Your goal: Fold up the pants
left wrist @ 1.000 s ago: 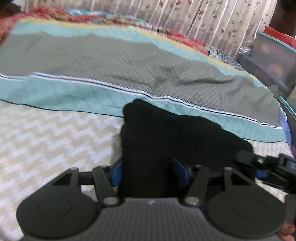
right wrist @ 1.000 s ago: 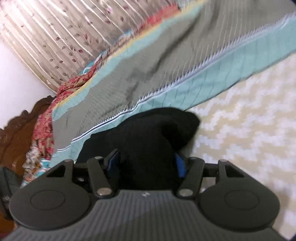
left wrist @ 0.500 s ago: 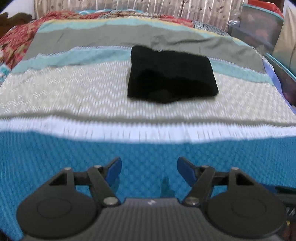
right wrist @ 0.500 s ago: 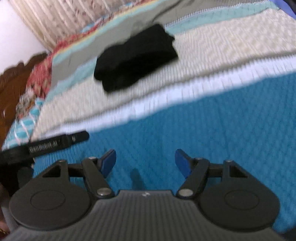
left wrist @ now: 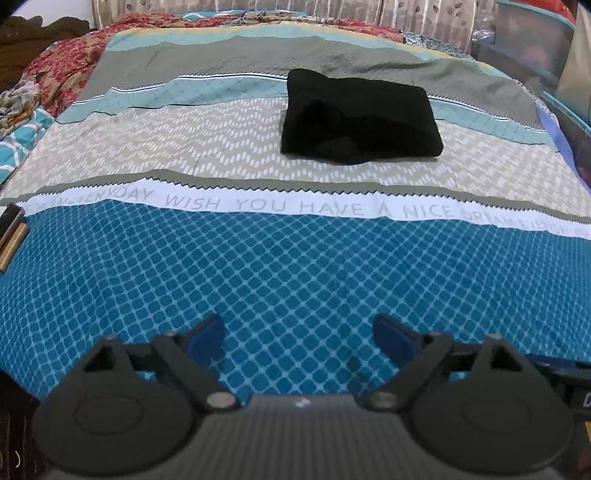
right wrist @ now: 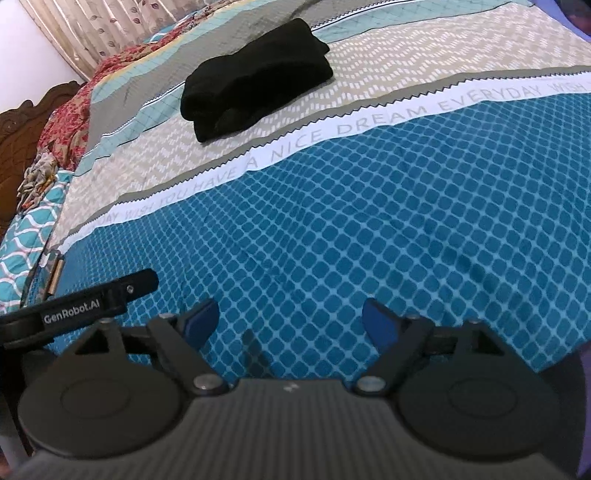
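Bedroom. Bed (left wrist: 295, 266) under a striped spread: blue diamond band nearest me, white lettered strip, beige zigzag, pale teal, then grey toward the curtain (left wrist: 280, 6) at the back. Carved wooden bedframe (right wrist: 22, 122) at the left edge of the right view.

Pants (left wrist: 360, 118), black, lie as a compact folded bundle on the beige zigzag band, far edge lapping onto the teal. In the right view the same bundle (right wrist: 256, 79) shows stacked layers on its near end. I judge the folding done and the bundle parked mid-bed, where it lies flat and clear of the edges.

Left gripper (left wrist: 298, 332): jaws spread wide, just been opening, nothing between them but blue bedspread. Right gripper (right wrist: 290, 319): same, jaws just been opening and now spread, empty. Both sit well apart from the pants, angled down over the near band. I read this as the clear-off stance after letting go, so the fold is not disturbed.

Hard to make out:
- Black cloth swallows detail; I cannot tell waistband from cuffs or count the layers.
- Near face of the bundle looks lumpy; whether a layer has slipped, I cannot say.
- Storage boxes (left wrist: 535, 48) at right are cut off by the frame.
- A dark flat object (left wrist: 11, 236) at the left bed edge, unidentified.
- A branded black bar (right wrist: 81, 301) in the right view's lower left corner is probably part of my left tool.
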The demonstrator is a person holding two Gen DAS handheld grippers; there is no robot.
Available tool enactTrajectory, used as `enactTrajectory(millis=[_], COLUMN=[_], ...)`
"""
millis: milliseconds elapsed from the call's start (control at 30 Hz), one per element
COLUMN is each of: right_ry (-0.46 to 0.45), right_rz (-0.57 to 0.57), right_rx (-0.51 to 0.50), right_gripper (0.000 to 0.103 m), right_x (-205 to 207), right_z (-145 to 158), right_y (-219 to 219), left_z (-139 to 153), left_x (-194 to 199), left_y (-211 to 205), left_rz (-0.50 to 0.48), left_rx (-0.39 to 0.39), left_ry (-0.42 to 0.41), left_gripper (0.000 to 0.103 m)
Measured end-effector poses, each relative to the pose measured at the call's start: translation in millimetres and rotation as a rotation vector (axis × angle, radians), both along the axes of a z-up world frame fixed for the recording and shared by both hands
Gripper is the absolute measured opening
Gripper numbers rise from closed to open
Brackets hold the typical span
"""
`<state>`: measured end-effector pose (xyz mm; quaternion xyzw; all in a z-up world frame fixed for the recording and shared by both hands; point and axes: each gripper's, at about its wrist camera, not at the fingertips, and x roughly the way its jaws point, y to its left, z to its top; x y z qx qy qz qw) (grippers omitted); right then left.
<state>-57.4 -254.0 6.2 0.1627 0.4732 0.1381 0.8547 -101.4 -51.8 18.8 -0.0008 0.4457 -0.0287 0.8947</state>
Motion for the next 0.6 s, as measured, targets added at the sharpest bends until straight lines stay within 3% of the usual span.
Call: enactTrajectory(millis=[100, 367, 500, 600], right_ry=[0.020, 0.051, 0.052, 0.055], right_rz=[-0.015, -0.044, -0.030, -0.033], right_rx=[0.000, 0.035, 0.053, 0.069], right_gripper=[0.089, 0.098, 0.103, 0.103], right_x=[-0.9, 1.9, 1.9, 4.7], right_z=[-5.0, -14.3, -16.9, -18.1], right_y=[-2.4, 4.6, 5.1, 0.6], left_z=[-4.8, -25.6, -38.5, -39.4], left_x=[1.5, 9.0, 20.8, 20.2], left_y=[-2.1, -4.8, -4.7, -6.1], left_rz=[-0.001, 0.019, 0.040, 0.039], left_rx=[0.019, 0.061, 0.090, 0.097], left_ry=[0.010, 0.082, 0.178, 0.167], left_gripper=[0.103, 0.103, 0.103, 0.103])
